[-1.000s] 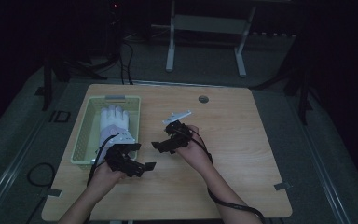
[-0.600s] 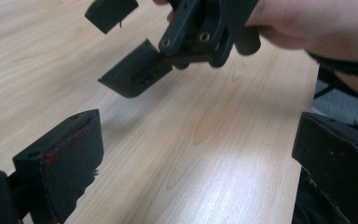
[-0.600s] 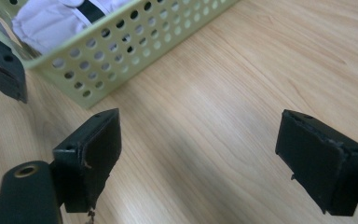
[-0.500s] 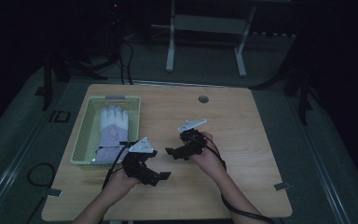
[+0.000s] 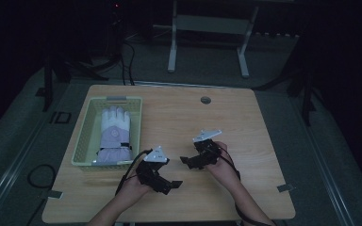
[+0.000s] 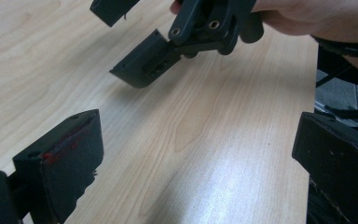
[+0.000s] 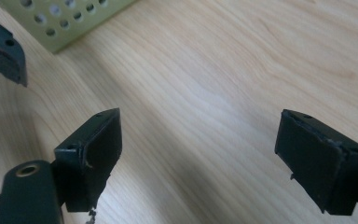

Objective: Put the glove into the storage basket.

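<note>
Resting over bare table [image 5: 245, 122]: left gripper [image 5: 172, 184] and right gripper [image 5: 185, 160] both released, holding nothing. Glove [image 5: 114, 134] lies in basket [image 5: 82, 143]. Likely finished; next, nothing to grasp.

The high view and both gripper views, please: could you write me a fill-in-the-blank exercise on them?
1. The white and lilac glove lies inside the pale green perforated plastic ____.
2. Both the left tongs and the right tongs stand ____.
3. The tongs hover over the light ____ table.

Missing words: basket; open; wooden
</note>
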Available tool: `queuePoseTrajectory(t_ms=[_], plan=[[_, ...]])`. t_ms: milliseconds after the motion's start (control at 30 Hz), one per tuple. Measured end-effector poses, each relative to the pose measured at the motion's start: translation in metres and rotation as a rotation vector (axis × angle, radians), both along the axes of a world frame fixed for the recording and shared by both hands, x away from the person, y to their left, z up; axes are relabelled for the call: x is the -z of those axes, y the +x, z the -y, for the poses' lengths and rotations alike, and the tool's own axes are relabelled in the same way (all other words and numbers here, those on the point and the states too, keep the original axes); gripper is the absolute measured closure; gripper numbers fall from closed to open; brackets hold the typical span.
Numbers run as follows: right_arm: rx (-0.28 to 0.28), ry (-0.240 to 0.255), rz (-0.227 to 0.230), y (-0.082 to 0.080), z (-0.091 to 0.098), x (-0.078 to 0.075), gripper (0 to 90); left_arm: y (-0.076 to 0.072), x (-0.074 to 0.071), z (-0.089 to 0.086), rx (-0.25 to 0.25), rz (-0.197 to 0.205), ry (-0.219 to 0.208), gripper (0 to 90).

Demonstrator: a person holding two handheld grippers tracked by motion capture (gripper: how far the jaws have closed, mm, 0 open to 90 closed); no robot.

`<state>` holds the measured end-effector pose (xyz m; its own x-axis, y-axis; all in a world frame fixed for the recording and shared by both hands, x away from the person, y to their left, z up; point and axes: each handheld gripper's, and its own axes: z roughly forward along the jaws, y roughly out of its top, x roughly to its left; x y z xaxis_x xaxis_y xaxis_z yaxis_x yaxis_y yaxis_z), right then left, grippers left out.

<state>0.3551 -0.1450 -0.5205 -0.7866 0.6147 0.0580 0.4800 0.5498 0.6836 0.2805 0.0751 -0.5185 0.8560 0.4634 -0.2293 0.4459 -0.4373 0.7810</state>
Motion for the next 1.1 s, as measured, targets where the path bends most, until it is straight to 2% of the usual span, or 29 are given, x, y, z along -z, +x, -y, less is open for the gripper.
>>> queuePoseTrajectory(t_ms=[200, 300, 433, 767, 900, 1100], plan=[[-0.004, -0.001, 0.005, -0.004, 0.009, 0.006, 14.4, -0.001, 0.010, 0.007, 0.012, -0.005, 0.006, 2.3], [-0.001, -0.001, 0.004, -0.007, 0.018, 0.012, 14.2, -0.002, 0.020, 0.013, 0.023, -0.003, 0.035, 2.3], [0.008, 0.002, -0.002, -0.009, 0.027, 0.018, 14.3, -0.003, 0.029, 0.018, 0.038, 0.001, 0.044, 2.3], [0.008, 0.018, 0.018, -0.020, 0.047, 0.028, 14.1, -0.007, 0.041, 0.028, 0.066, -0.010, 0.064, 2.3], [0.038, -0.013, 0.034, -0.024, 0.052, 0.031, 14.1, -0.011, 0.045, 0.033, 0.085, 0.007, 0.078, 2.3], [0.038, 0.015, 0.031, -0.031, 0.061, 0.034, 14.0, -0.017, 0.048, 0.037, 0.102, 0.029, 0.084, 2.4]])
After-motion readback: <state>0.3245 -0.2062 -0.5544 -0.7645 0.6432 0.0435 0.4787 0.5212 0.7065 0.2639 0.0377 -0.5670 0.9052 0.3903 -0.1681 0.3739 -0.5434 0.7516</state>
